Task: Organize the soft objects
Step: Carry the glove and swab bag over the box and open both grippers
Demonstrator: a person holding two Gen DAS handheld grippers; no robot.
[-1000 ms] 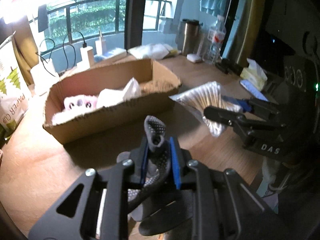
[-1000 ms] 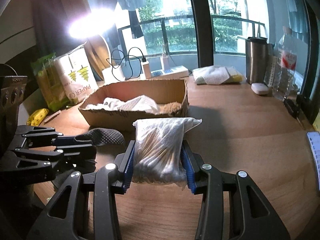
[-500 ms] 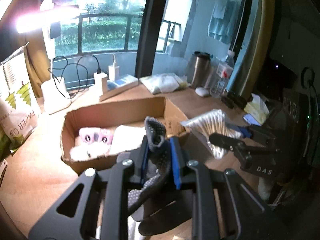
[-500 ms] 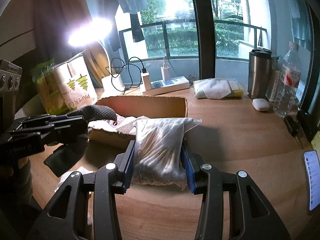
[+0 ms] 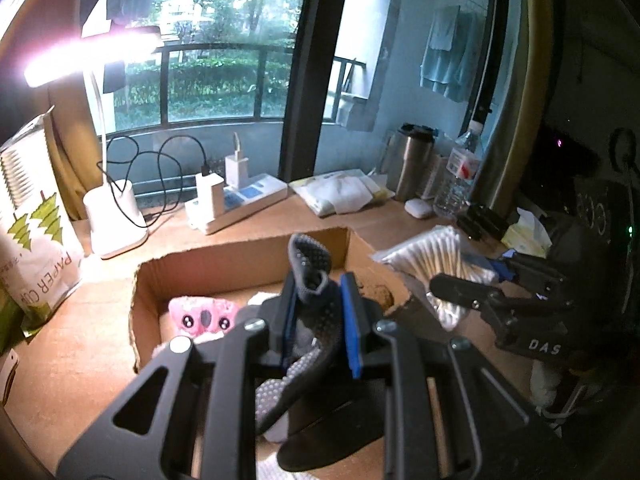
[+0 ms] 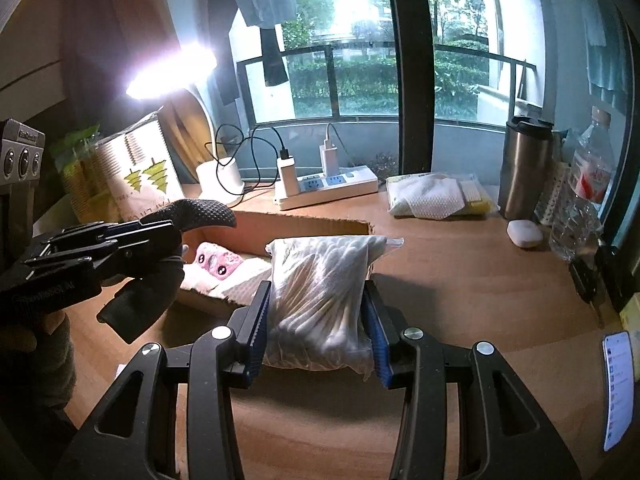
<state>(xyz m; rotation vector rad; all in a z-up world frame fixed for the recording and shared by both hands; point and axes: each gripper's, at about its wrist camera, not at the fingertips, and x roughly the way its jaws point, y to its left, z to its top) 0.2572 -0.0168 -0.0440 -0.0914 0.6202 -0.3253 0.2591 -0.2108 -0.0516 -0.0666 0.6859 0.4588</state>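
Left wrist: gripped grey sock (image 5: 310,268) upright, toe tip curling forward.

The desk (image 6: 460,280) is smooth, matt wood. The box (image 5: 240,258) is raw brown cardboard with torn edges. At twelve o'clock in the left gripper (image 5: 318,312), a dark knit sock (image 5: 310,264) shows rubbery grip dots. The cotton swab bag (image 6: 320,292) is glossy clear plastic. At two o'clock stands a brushed-metal tumbler (image 6: 524,172).

"paper cup" on the white bag (image 5: 38,256); "das" on the right gripper (image 5: 466,286).
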